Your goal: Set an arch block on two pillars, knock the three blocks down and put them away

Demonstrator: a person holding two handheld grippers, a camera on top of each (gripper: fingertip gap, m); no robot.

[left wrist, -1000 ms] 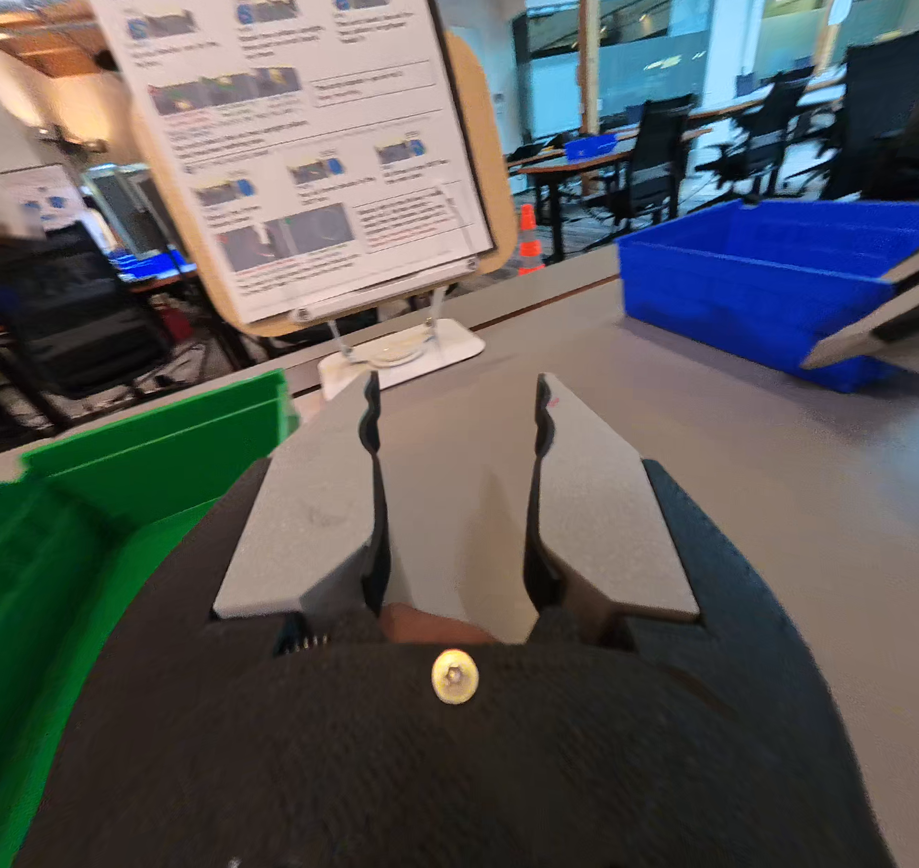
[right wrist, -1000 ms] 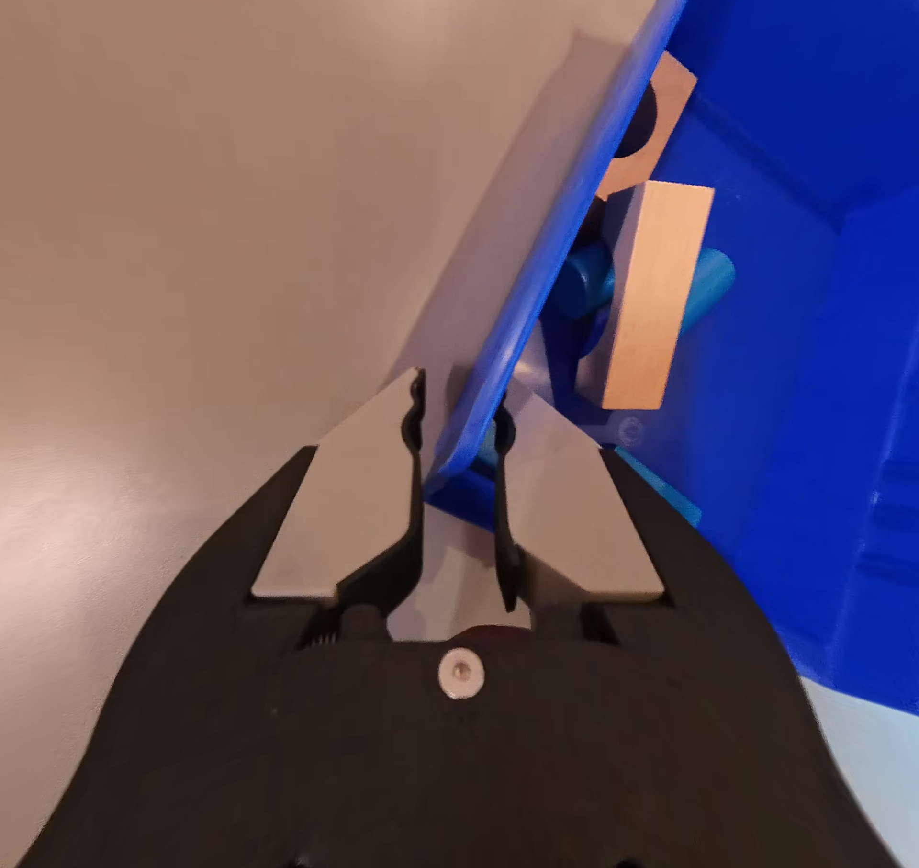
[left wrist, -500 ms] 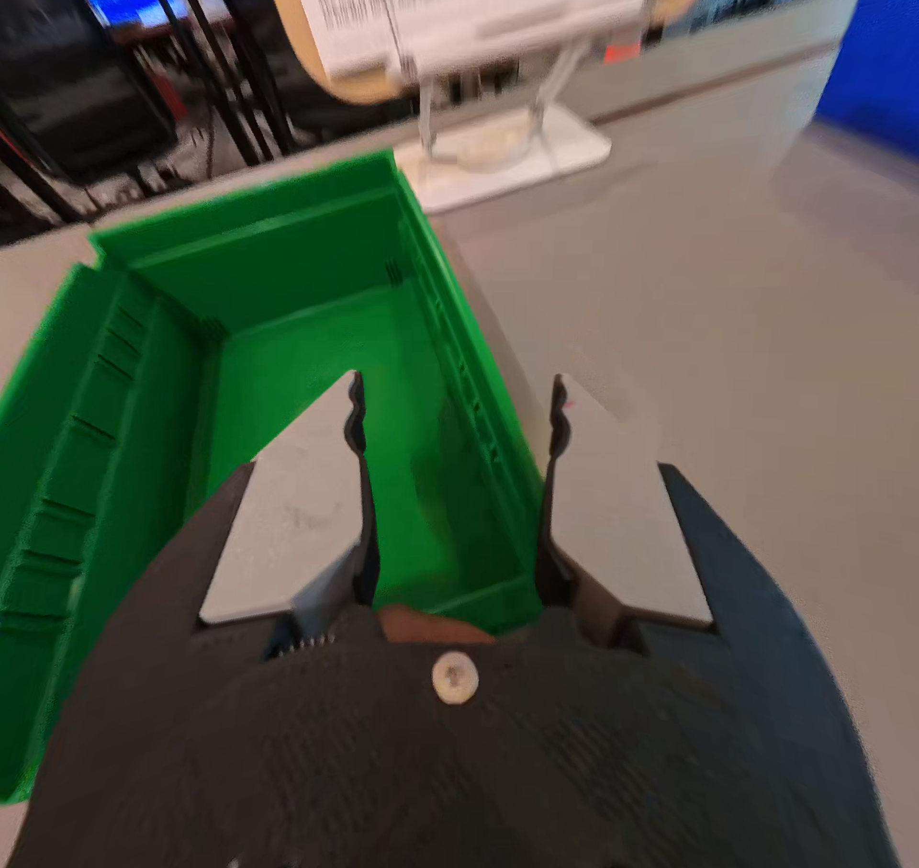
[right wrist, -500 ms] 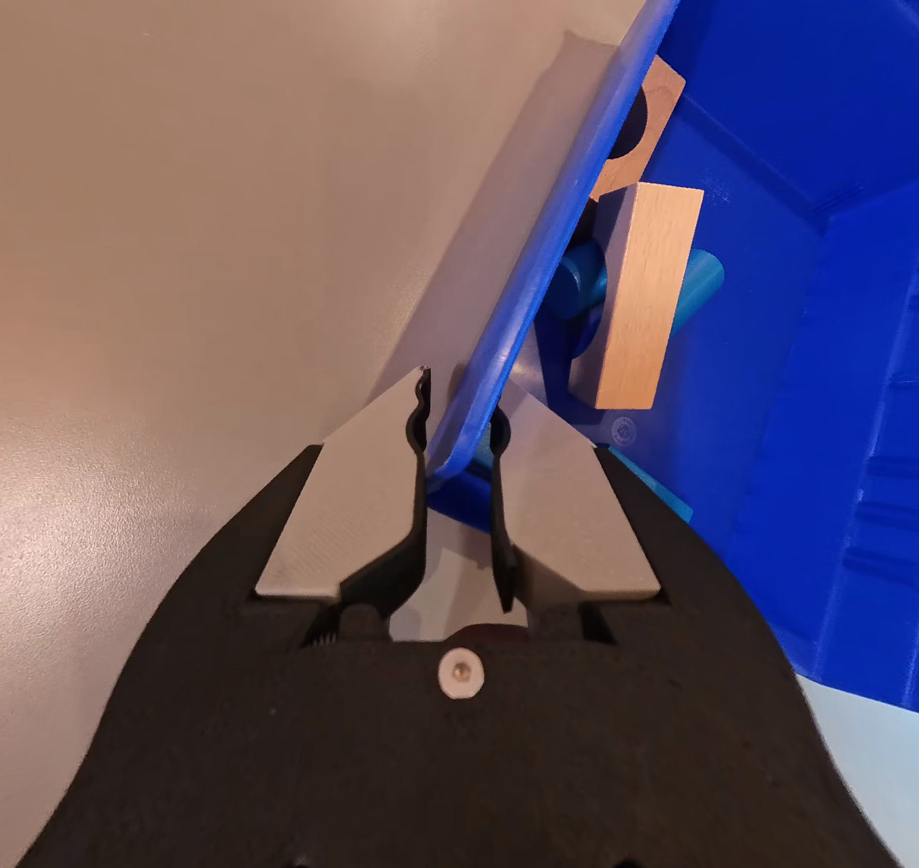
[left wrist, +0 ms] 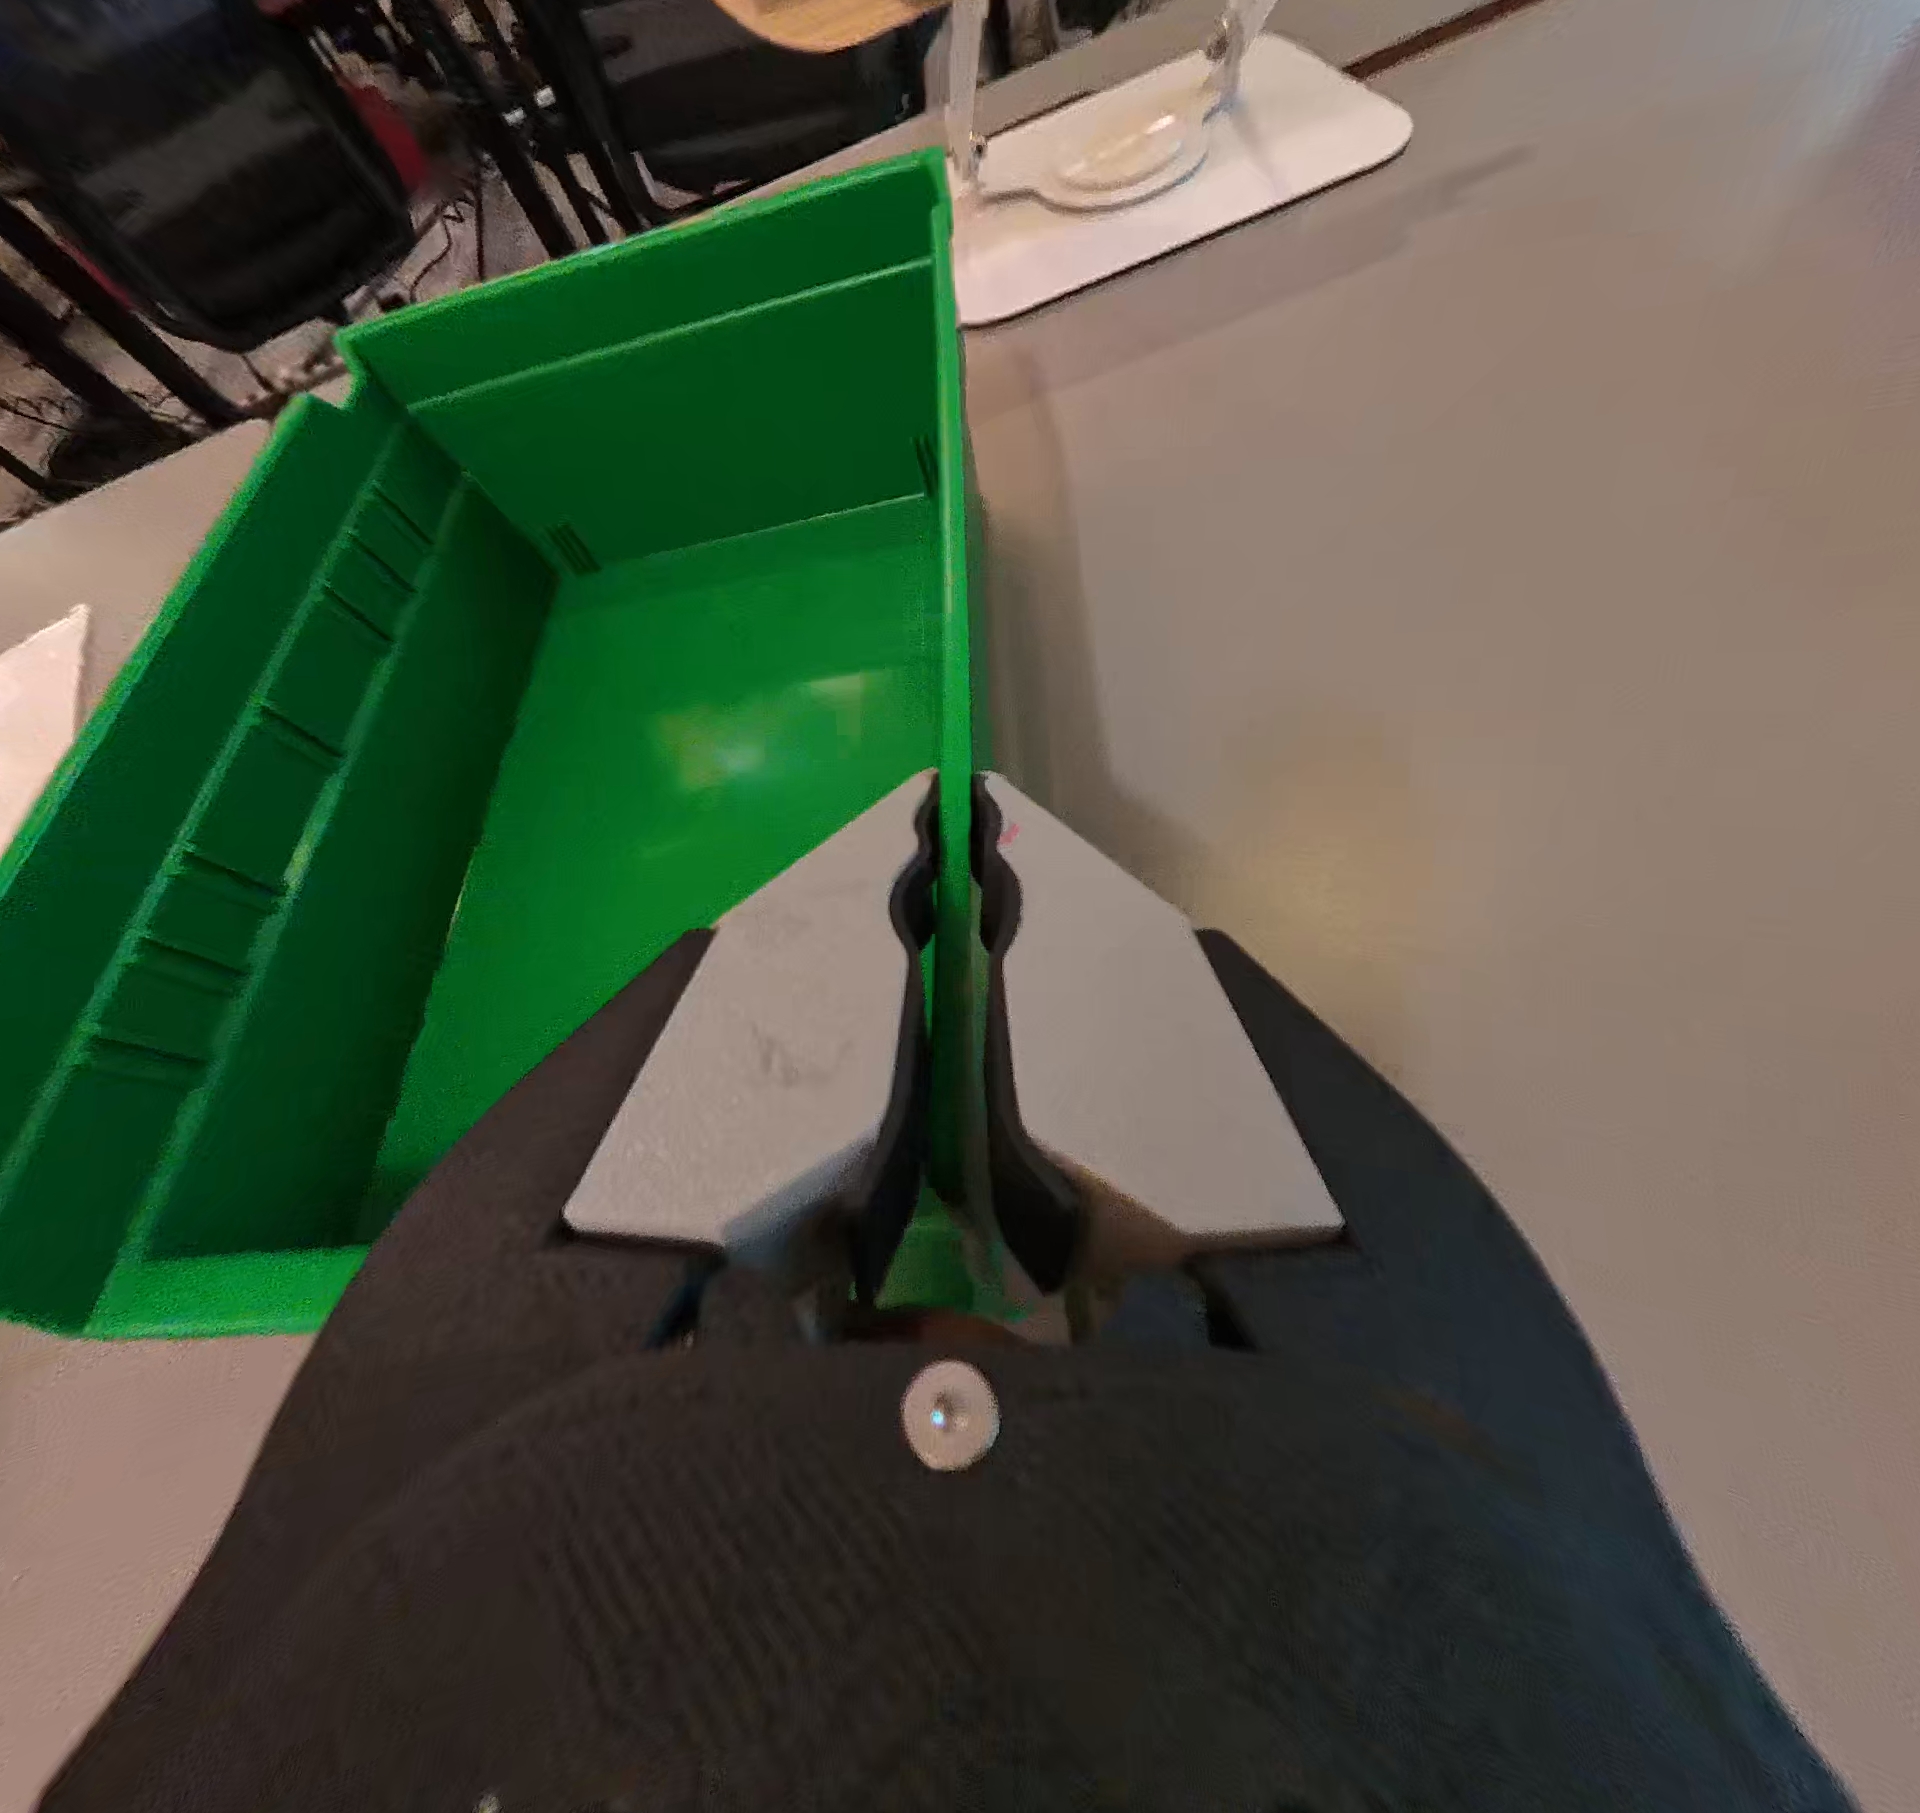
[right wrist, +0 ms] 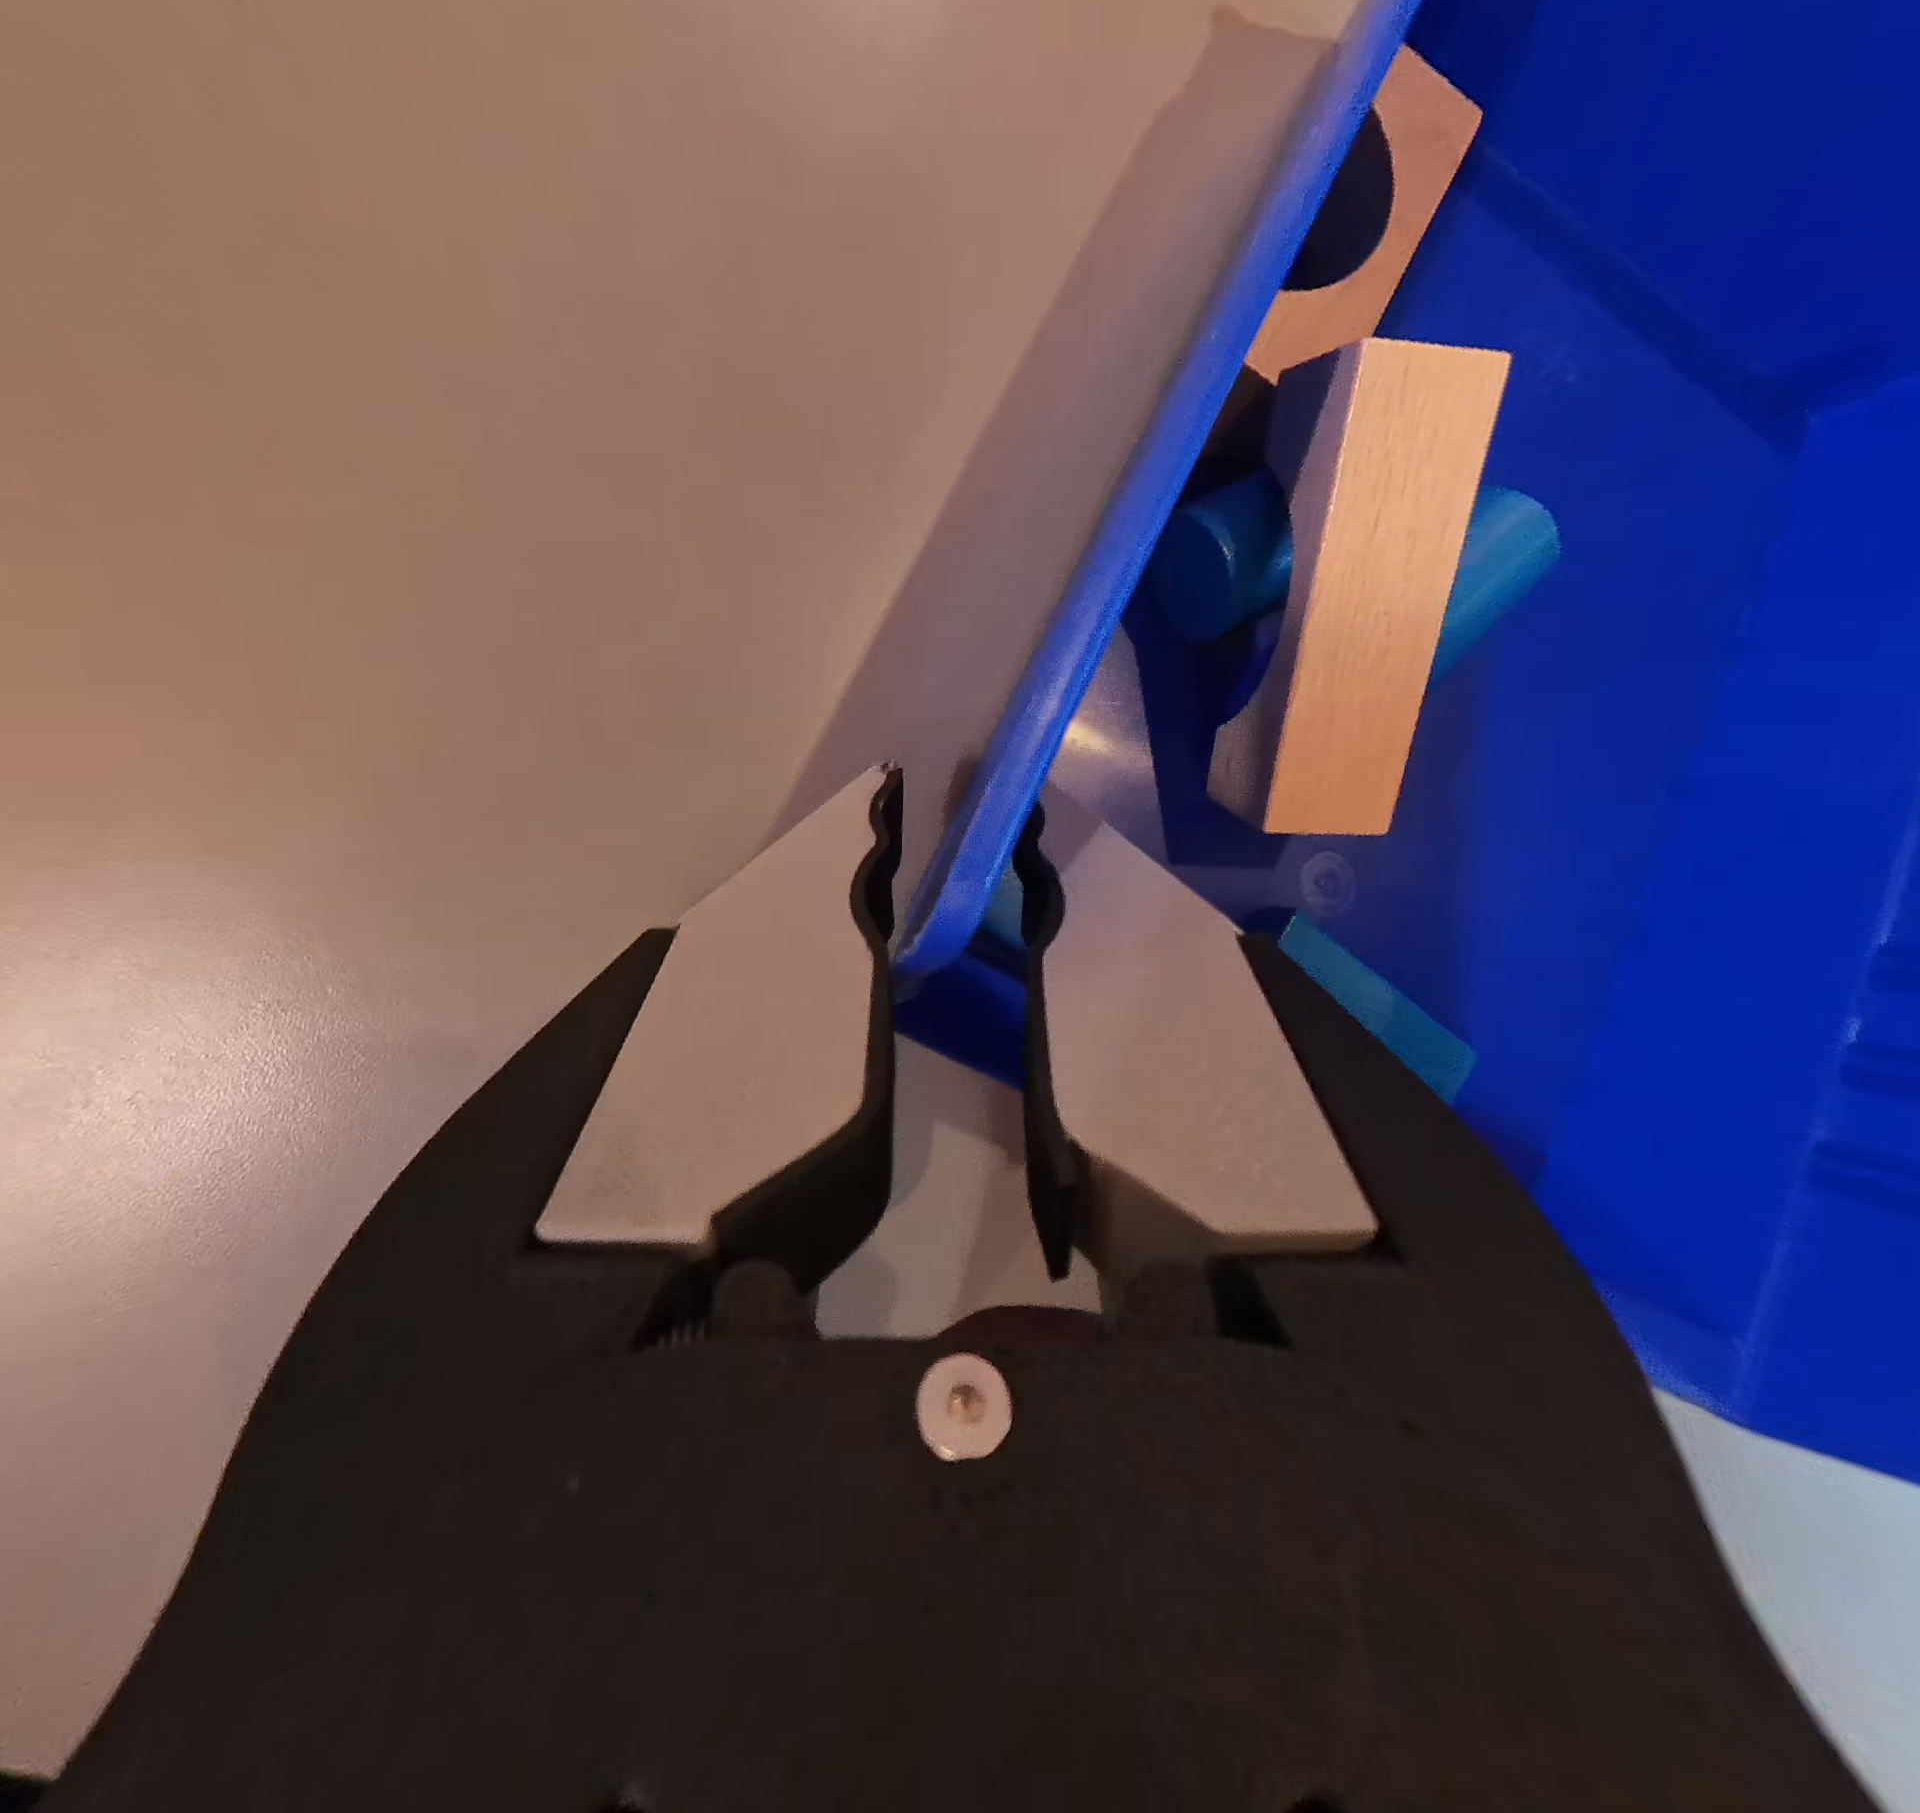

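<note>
Left wrist view: left gripper (left wrist: 954, 807) is clamped on the right side wall of the green bin (left wrist: 623, 745), pads pressed on both faces of the thin wall near its near corner. Nothing visible in the bin; it sits toward the table's (left wrist: 1455, 620) far edge, just short of a white stand base (left wrist: 1174, 174). No blocks in this view.

Right wrist view: right gripper (right wrist: 961, 828) straddles the left wall of the blue bin (right wrist: 1662, 620) at its near corner, jaws narrow. The wall runs slanted through the gap; the right pad looks to touch it, the left tip stands a little off, so the pinch is at the lower pad at best. Inside, against that wall: wooden arch block (right wrist: 1382, 194) toward the far end, a plain wooden block (right wrist: 1371, 589) lying over blue cylinders (right wrist: 1226, 558), and a light blue piece (right wrist: 1371, 1005) beside the right finger.

Judgement: both bins are being held by their walls, probably to steady or shift them before the blocks come out for the build. To do it well: square the right gripper to the slanted wall so both pads seat flat, grip low on the rim, move slowly so the blocks don't tumble, and keep the left pinch firm, as a thin wall may flex.
</note>
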